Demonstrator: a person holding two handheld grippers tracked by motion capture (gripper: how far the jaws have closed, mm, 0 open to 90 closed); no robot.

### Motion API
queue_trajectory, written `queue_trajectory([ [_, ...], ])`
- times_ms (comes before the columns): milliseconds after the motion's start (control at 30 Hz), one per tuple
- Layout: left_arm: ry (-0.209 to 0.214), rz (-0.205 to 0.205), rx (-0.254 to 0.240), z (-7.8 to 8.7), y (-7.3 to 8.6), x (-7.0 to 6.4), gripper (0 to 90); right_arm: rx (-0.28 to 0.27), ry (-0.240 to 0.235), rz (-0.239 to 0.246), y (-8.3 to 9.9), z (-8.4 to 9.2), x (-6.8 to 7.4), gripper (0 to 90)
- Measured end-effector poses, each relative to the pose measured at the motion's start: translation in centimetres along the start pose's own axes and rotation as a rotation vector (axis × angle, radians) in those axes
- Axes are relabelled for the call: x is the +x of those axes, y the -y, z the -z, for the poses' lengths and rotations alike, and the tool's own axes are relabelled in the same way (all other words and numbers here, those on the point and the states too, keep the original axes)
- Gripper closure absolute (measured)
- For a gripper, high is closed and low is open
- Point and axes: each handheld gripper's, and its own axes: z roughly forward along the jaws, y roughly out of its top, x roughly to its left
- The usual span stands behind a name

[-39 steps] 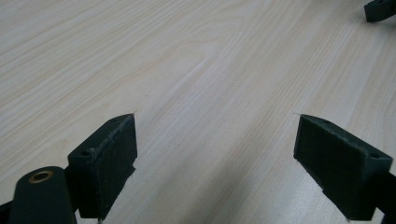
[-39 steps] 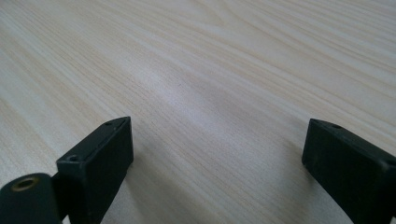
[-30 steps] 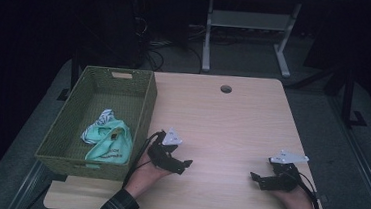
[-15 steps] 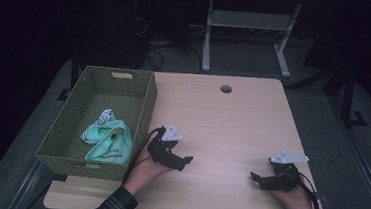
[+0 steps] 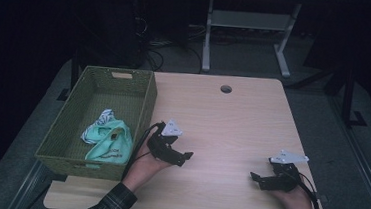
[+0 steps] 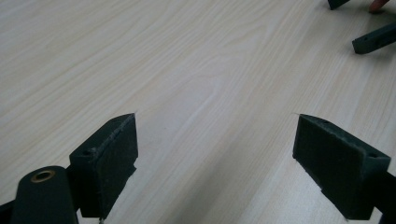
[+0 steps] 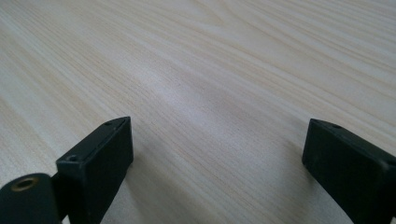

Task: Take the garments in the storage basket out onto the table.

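the green cloth [image 5: 108, 142] lies bunched up in the near end of the green basket [image 5: 146, 99], on the left side of the table [image 5: 232, 118]. the left gripper [image 5: 185, 157] rests on the wood just beside the basket, its jaws wide apart with nothing between them. the right gripper [image 5: 254, 176] sits well apart near the right edge, jaws wide apart too, holding nothing.
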Motion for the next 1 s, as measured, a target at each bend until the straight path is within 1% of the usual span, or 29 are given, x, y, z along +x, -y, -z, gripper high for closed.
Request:
queue_trajectory([
  [100,0.005,0.001,-0.007,0.1,-0.3,0.0,13.4,0.0,0.0,0.0,0.0,0.0,0.0,8.2],
  [233,0.011,-0.009,-0.019,0.4,-0.7,0.0,13.4,0.0,-0.001,0.0,0.0,0.0,0.0,8.2],
  [300,0.015,-0.016,-0.018,0.5,-1.0,0.2,13.4,0.0,-0.001,0.0,0.0,0.0,0.0,8.2],
  [333,0.021,-0.011,-0.02,0.6,-1.1,0.2,13.5,0.0,-0.001,0.0,0.0,0.0,0.0,8.2],
  [400,0.028,-0.016,-0.018,0.7,-1.3,0.3,13.7,0.0,-0.001,0.0,0.0,0.0,0.0,8.2],
  [567,0.029,-0.016,-0.024,1.0,-1.7,0.6,13.7,0.0,-0.001,-0.001,0.0,0.0,0.0,8.2],
  [667,0.034,-0.023,-0.023,1.2,-2.0,0.7,13.7,0.0,0.0,0.0,0.0,0.0,0.0,8.2],
  [833,0.041,-0.031,-0.035,1.6,-2.4,1.1,15.3,0.002,0.0,-0.004,0.0,0.0,0.0,8.2],
  [867,0.04,-0.026,-0.04,1.7,-2.4,1.1,15.3,0.002,-0.002,-0.004,0.0,0.0,0.0,8.2],
  [933,0.038,-0.035,-0.041,1.9,-2.5,1.4,15.3,0.002,-0.001,-0.004,0.0,0.0,0.0,8.2],
  [1000,0.04,-0.028,-0.041,2.2,-2.7,1.6,15.3,0.002,-0.001,-0.004,0.0,0.0,0.0,8.2],
])
